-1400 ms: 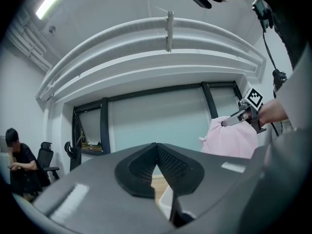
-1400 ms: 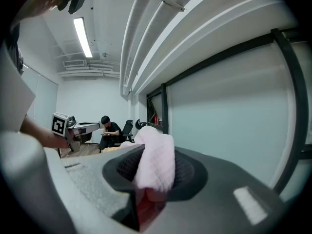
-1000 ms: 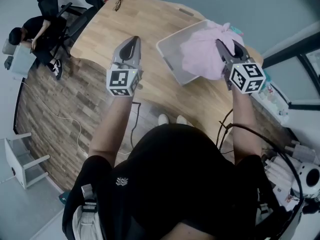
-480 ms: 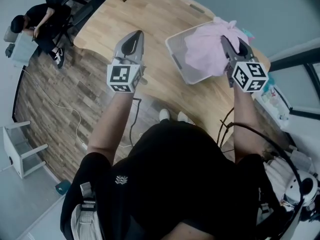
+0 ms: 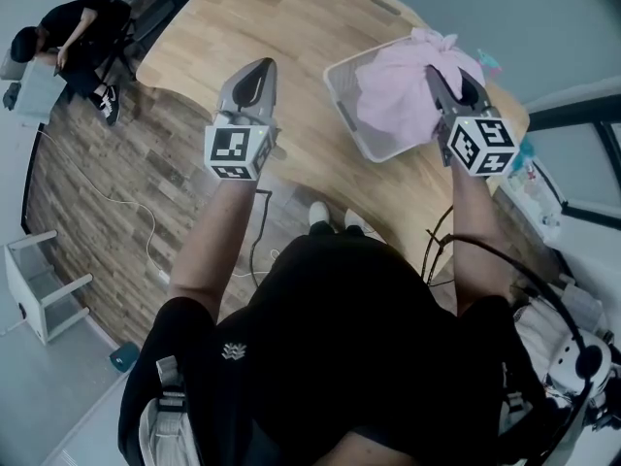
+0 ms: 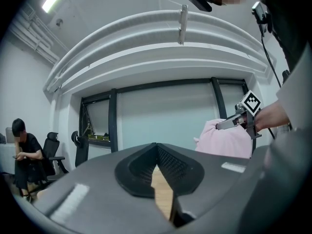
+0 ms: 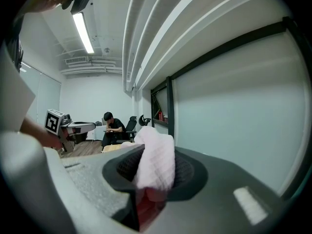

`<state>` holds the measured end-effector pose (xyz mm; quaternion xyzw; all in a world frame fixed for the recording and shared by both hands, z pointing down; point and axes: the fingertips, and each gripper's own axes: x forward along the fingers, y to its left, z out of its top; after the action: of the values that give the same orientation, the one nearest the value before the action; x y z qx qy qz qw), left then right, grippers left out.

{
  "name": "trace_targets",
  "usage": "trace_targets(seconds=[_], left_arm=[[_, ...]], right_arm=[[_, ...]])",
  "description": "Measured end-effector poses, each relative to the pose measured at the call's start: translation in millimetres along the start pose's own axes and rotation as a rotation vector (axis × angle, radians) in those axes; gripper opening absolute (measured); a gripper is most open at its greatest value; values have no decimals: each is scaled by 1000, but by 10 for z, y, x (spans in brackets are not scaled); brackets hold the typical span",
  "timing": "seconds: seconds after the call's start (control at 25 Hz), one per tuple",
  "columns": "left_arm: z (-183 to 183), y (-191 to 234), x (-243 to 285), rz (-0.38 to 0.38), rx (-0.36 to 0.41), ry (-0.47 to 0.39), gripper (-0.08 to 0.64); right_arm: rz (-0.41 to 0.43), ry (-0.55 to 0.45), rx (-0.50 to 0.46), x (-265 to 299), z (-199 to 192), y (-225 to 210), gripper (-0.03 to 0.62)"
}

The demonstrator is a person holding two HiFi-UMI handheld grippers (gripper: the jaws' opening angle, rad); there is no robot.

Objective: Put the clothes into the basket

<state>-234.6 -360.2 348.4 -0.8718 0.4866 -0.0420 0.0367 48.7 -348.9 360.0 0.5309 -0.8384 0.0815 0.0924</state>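
Pink garment (image 5: 393, 95): bunched, a fold clamped between the jaws of the right gripper (image 5: 449, 85). It hangs over the white basket (image 5: 342, 105) at the far right of the wooden table (image 5: 243, 27), apparently ready to drop in.
Left gripper (image 5: 257, 71): jaws together, empty, held clear to the left.

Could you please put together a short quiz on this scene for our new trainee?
1. True or false: the left gripper holds a garment.
2. The cloth clamped in the right gripper is: A blue, B pink, C black.
3. Fill in: the white basket stands on the wooden ____.
Key: 1 false, its jaws are shut with nothing between them; 2 B; 3 table.
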Motion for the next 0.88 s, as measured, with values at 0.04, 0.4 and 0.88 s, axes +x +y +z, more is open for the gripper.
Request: trace_targets(seconds=[0.04, 0.4, 0.88], left_arm=[[-26, 4, -3, -1, -2, 2, 8], [-406, -3, -21, 11, -45, 49, 6], [-764, -76, -113, 11, -90, 116, 6]], right_arm=[[1, 3, -1, 20, -24, 8, 118], [29, 44, -4, 235, -289, 112, 118], [53, 112, 25, 400, -666, 129, 118]])
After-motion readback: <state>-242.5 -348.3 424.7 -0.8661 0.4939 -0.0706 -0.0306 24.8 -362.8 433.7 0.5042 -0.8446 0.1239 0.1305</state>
